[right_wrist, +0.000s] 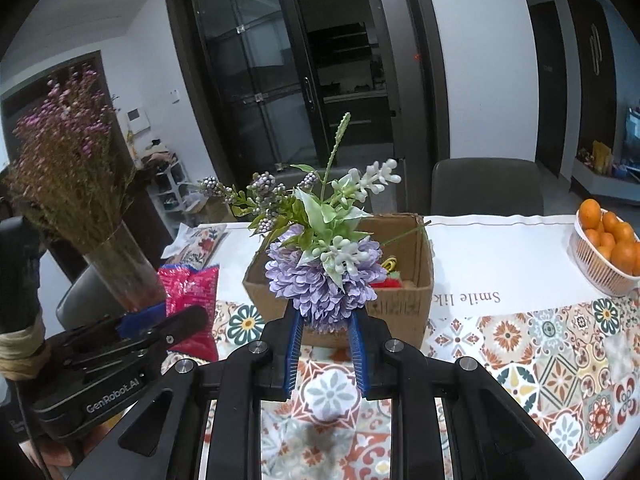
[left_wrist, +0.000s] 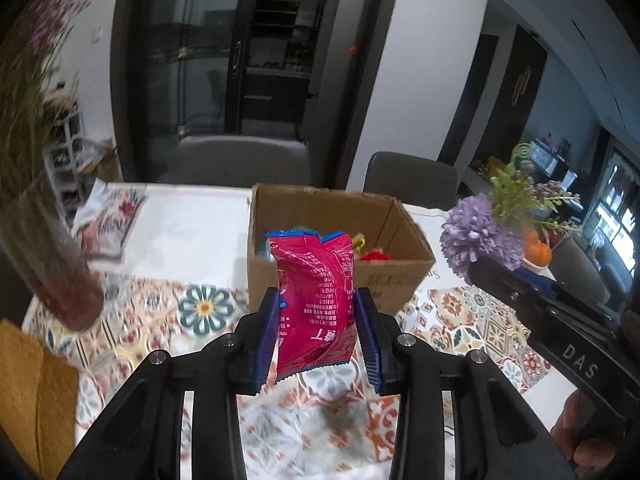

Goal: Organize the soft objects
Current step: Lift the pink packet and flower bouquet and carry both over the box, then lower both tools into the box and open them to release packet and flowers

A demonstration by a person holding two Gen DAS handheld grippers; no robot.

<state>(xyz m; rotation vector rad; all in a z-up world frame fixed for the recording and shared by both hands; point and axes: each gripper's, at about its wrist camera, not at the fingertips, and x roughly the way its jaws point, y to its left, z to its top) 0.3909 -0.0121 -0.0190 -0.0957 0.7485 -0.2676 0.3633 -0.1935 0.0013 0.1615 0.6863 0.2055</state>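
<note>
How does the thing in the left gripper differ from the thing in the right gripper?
The left gripper holds a flat, glossy red snack packet; the right gripper holds a bushy bunch of fake flowers, purple with green sprigs. The packet is printed foil, the flowers are petals and leaves. Both are clamped, off the table, in front of the cardboard box.

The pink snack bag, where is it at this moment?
The pink snack bag is held between the left tool pads, above the patterned tablecloth, just before the cardboard box.
</note>
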